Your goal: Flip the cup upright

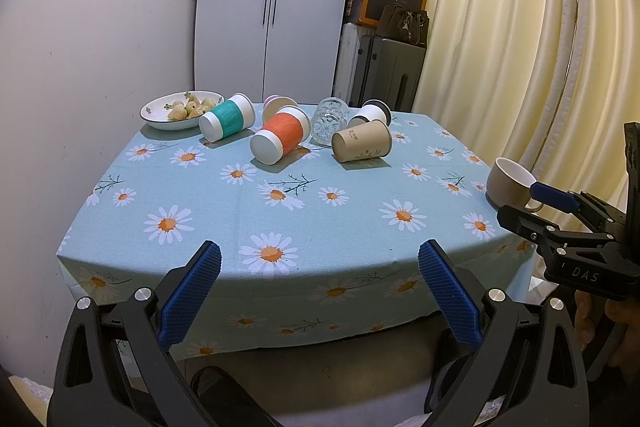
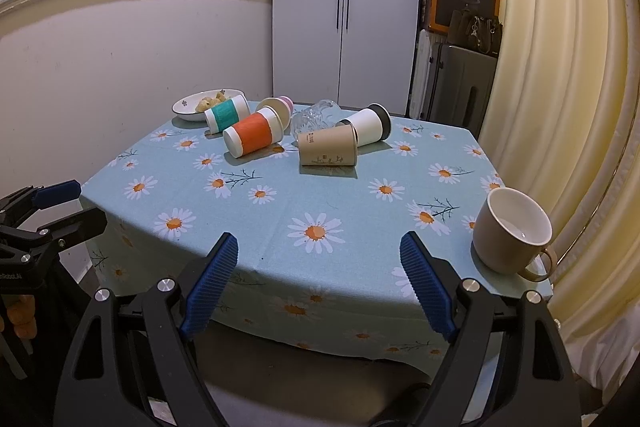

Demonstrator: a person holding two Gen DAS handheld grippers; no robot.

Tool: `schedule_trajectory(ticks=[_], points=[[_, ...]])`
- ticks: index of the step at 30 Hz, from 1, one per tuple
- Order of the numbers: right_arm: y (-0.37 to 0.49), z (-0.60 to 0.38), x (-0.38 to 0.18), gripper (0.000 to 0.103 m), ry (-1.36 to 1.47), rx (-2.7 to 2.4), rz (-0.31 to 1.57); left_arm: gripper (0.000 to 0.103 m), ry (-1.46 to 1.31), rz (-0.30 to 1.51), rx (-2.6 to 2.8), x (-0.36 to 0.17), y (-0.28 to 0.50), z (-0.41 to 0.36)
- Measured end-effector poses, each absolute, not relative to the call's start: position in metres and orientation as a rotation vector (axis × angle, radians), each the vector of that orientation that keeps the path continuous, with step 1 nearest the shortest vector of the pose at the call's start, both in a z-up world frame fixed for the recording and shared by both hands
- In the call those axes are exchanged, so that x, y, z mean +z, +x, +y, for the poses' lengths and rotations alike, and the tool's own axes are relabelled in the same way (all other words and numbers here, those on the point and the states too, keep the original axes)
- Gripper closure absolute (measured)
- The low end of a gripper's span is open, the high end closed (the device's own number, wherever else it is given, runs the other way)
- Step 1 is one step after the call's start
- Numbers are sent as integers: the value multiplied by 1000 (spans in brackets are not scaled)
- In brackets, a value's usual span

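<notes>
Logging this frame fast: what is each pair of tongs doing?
Left tongs: open, holding nothing, short of the table.
Right tongs: open, holding nothing.

A home room — daisy tablecloth [image 2: 280, 211], cream curtains [image 2: 560, 67], white wardrobe [image 2: 344, 7], stacked suitcases [image 2: 456, 87].

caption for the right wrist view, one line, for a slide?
Open right gripper faces a daisy tablecloth: one beige mug upright, several cups lying tipped over.

- I count six cups lying tipped: teal-sleeved [image 2: 226, 115], orange-sleeved [image 2: 253, 132], pink [image 2: 276, 107], glass [image 2: 314, 117], brown paper [image 2: 328, 148], white black-lidded [image 2: 368, 126].
- One upright mug [image 2: 510, 233].
- One plate [image 2: 192, 108].
</notes>
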State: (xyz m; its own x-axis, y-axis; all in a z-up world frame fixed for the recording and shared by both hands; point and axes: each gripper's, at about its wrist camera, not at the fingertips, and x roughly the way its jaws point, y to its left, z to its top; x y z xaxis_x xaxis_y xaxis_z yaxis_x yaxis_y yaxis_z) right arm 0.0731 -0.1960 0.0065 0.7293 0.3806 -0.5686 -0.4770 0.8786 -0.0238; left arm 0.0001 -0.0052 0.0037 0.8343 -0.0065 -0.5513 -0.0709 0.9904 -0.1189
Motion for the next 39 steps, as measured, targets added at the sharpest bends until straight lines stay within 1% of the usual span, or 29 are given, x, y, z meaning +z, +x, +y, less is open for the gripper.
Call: schedule_trajectory(ticks=[39], points=[[74,-197,0,20,-146,490,613,6,-135,585,14,-1,-2,-8]])
